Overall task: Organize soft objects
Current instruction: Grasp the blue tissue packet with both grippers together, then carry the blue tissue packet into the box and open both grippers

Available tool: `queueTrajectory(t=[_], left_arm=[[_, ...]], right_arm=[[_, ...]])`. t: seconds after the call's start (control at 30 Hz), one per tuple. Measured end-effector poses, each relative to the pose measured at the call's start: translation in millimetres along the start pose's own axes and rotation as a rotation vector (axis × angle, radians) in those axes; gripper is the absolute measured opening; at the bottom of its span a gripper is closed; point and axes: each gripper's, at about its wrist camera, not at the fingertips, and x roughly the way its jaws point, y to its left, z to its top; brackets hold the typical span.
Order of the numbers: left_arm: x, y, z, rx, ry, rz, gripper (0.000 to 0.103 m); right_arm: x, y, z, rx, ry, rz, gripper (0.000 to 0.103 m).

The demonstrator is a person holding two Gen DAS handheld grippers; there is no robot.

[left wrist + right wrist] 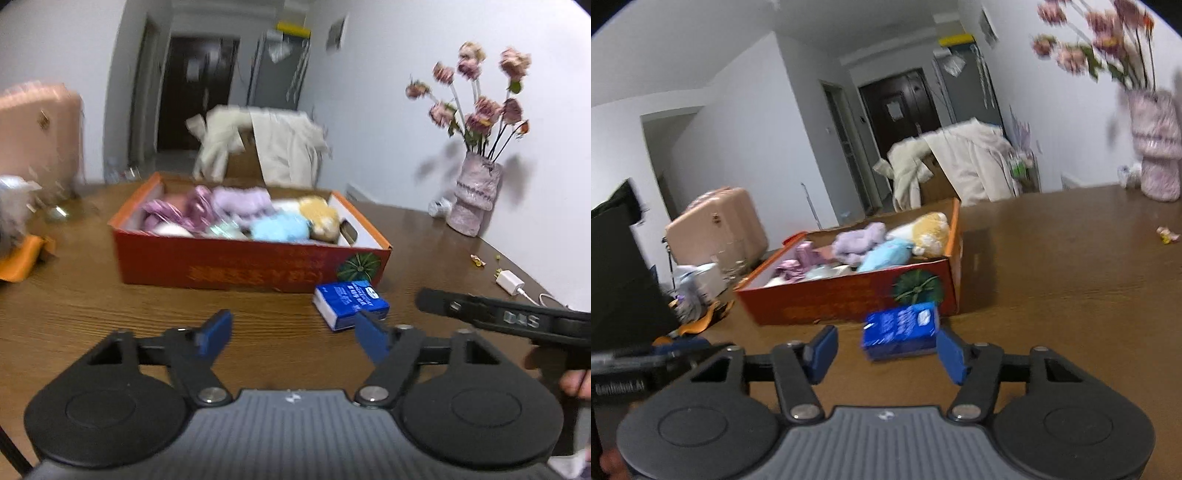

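Both grippers hover low over the brown wooden table (92, 302), and both views are smeared with motion blur. The left gripper (293, 336) has its 2 blue-padded fingers (218, 328) apart with only bare tabletop between them. The right gripper (886, 354) also has its jaws apart; the blue packet (901, 328) sits just ahead of them, near the right-hand pad (951, 354), and nothing presses on it as far as the blur lets me tell.

In the left wrist view that same blue packet (349, 301) lies flat on the table just in front of the orange-red cardboard box (221, 266), close to the box's front right corner with the green round print. The right gripper's black body (517, 321) pokes in from the right edge there.

The soft toys are all in the box: a purple plush (240, 199) toward the back, a pink striped one (166, 214) at the left, a light blue one (280, 227) in the middle front, and a yellow one (319, 218) at the right end. From the right wrist the box (849, 295) shows the same pile, yellow plush (931, 229) nearest its far right corner.

At the table's right side a pink vase of dried roses (476, 199) stands upright against the wall, with a white charger (509, 282) near the table edge. Behind the table, a pale coat (288, 147) drapes over a chair, and a pink suitcase (716, 225) stands on the floor.
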Motion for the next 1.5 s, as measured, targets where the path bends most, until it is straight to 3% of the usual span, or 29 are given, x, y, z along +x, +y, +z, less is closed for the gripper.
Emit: queueTrajectory(t=[0.17, 0.27, 0.33, 0.57, 0.63, 0.87, 1.17, 1.3, 1.43, 1.5], left_arm=[[64.1, -3.9, 16.4, -0.045, 0.074, -0.049, 0.055], [91.9, -6.7, 18.5, -0.045, 0.106, -0.056, 0.052], [106.8, -8.0, 16.0, -0.040, 0.136, -0.066, 0.045], [130.2, -5.8, 12.6, -0.126, 0.184, -0.175, 0.024], [129.2, -5.2, 14.5, -0.145, 0.191, -0.172, 0.021], [81.3, 12.2, 3.4, -0.202, 0.170, -0.166, 0.017], [-48.2, 67.1, -69.0, -0.250, 0.186, -0.128, 0.017], [-82.1, 80.4, -83.5, -0.244, 0.162, -0.118, 0.017], [-87.1, 85.3, -86.3, -0.249, 0.158, -0.121, 0.019], [-85.3, 86.2, -87.9, -0.260, 0.158, -0.130, 0.019]], right_arm=[[57.3, -21.8, 16.9, 0.049, 0.059, -0.001, 0.046], [74.7, -34.4, 13.4, 0.097, 0.083, 0.025, 0.046], [82.2, -42.1, 9.6, 0.122, 0.104, 0.040, 0.043], [87.4, -53.2, 8.8, 0.150, 0.113, 0.072, 0.021], [91.1, -52.2, 6.4, 0.157, 0.129, 0.088, 0.021], [75.8, -36.8, -9.1, 0.184, 0.171, 0.196, 0.021], [-5.7, 59.4, -76.9, 0.086, 0.255, 0.322, 0.024], [-23.8, 82.0, -92.9, 0.087, 0.227, 0.324, 0.024], [-22.6, 90.9, -93.9, 0.085, 0.216, 0.296, 0.026], [-21.9, 90.4, -98.9, 0.093, 0.220, 0.278, 0.033]])
